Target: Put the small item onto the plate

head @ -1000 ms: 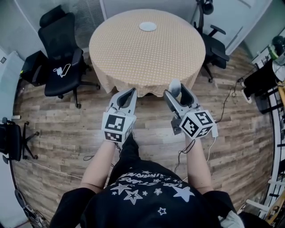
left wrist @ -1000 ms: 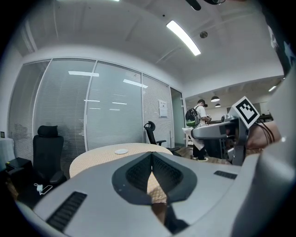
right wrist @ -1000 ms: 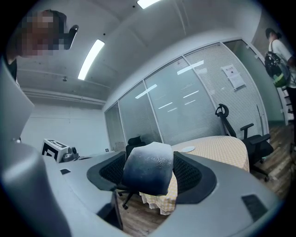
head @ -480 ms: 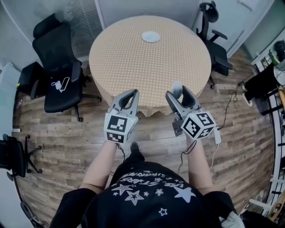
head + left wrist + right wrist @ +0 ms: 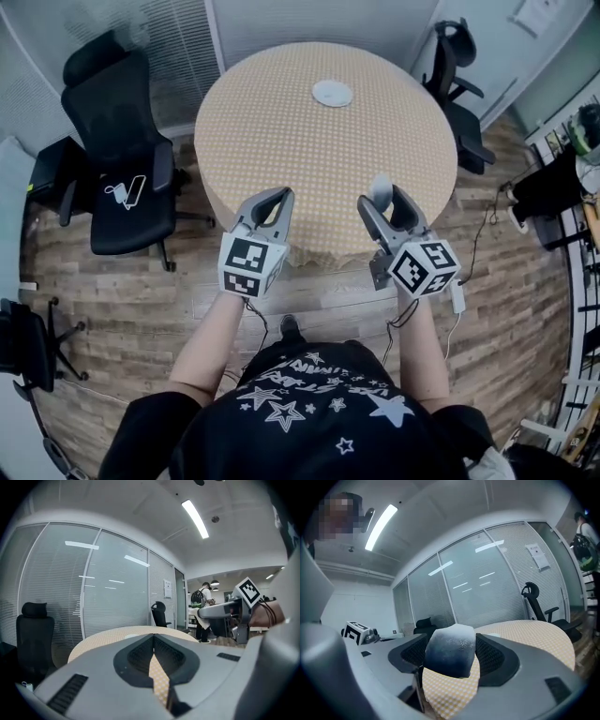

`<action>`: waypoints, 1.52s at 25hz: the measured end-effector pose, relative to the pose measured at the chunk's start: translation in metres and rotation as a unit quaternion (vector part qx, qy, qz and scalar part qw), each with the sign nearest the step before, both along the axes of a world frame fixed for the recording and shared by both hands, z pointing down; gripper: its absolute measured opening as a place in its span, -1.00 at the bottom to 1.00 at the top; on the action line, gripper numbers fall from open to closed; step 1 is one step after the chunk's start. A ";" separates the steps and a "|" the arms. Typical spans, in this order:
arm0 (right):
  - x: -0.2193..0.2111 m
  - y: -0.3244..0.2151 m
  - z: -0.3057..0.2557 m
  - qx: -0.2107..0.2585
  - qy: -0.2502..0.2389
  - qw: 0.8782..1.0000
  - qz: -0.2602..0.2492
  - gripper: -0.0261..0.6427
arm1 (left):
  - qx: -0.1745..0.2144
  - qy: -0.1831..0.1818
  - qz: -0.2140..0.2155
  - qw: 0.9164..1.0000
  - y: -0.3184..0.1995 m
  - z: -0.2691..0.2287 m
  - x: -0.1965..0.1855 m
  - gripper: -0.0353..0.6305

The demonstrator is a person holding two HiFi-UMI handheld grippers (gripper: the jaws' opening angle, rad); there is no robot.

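The small grey-blue item [image 5: 450,649] sits clamped between the jaws of the right gripper [image 5: 383,199], up at their tips and above the near edge of the round table [image 5: 281,131] with its checked cloth. Beside it, the left gripper [image 5: 269,201] has its jaws together, holding nothing. The white plate [image 5: 332,93] lies well apart, on the table's far side. Black office chairs [image 5: 117,141] stand around.

the plate [image 5: 332,93] sits on the far side of the table [image 5: 281,159].
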State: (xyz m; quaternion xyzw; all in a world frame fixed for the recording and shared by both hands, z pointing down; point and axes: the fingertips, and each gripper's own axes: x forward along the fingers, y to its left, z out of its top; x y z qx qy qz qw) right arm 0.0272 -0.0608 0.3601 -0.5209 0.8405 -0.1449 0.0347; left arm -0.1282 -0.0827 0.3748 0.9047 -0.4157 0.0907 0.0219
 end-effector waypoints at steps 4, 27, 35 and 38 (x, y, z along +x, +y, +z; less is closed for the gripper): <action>-0.009 -0.008 0.012 -0.013 0.017 1.000 0.000 0.02 | -0.012 0.015 -0.010 1.000 -0.015 0.009 -0.020 -0.87; 0.010 -0.159 0.022 -0.010 -0.007 0.997 -0.070 0.02 | -0.018 -0.018 -0.076 0.997 -0.118 0.008 -0.007 -0.87; 0.061 -0.225 0.016 -0.007 -0.009 0.998 -0.066 0.02 | -0.016 -0.020 -0.085 0.996 -0.179 0.000 0.031 -0.87; 0.076 -0.248 0.017 -0.007 -0.007 0.997 -0.072 0.02 | -0.014 -0.022 -0.088 0.996 -0.201 -0.003 0.048 -0.87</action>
